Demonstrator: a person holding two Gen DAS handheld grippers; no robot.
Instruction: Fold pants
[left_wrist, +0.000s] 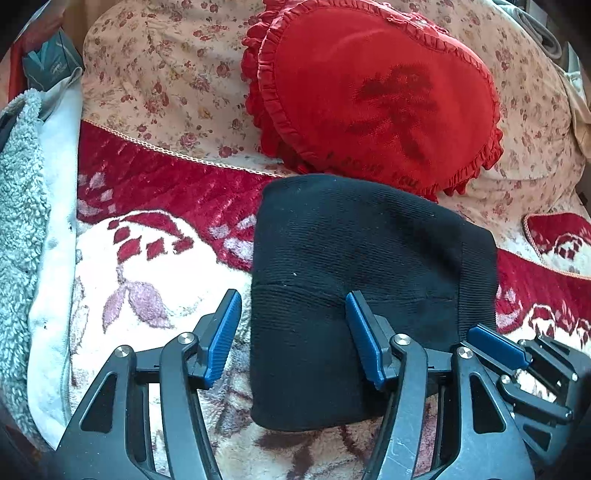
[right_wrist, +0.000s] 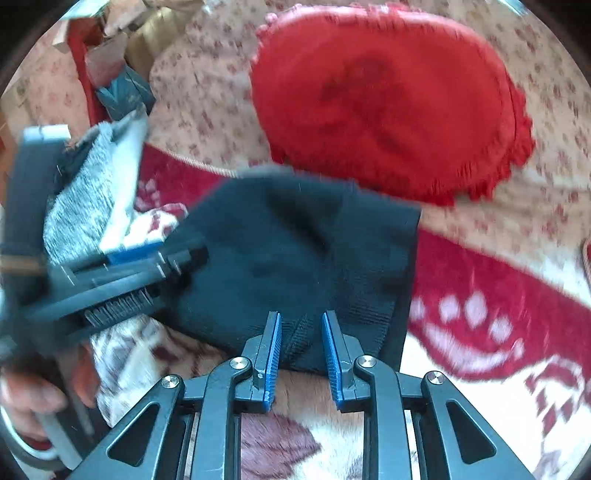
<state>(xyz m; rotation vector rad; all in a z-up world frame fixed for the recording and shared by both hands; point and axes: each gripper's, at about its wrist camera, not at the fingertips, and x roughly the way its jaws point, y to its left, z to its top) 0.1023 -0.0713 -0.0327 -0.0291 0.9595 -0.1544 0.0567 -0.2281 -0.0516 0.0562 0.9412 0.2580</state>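
Observation:
The black knit pants (left_wrist: 354, 280) lie folded into a thick rectangle on a red and white floral blanket (left_wrist: 147, 258). My left gripper (left_wrist: 291, 314) is open, its fingers straddling the bundle's near left part, the right finger resting on the fabric. In the right wrist view the pants (right_wrist: 288, 258) look blurred. My right gripper (right_wrist: 301, 328) is open, with the near edge of the pants between its fingers. The right gripper also shows at the bundle's right edge in the left wrist view (left_wrist: 498, 347). The left gripper shows at the left in the right wrist view (right_wrist: 122, 280).
A red heart-shaped cushion (left_wrist: 376, 92) leans on a floral pillow (left_wrist: 166, 74) just behind the pants. A grey fleece garment with white lining (left_wrist: 29, 221) lies along the left side. A teal box (left_wrist: 51, 62) sits at the far left.

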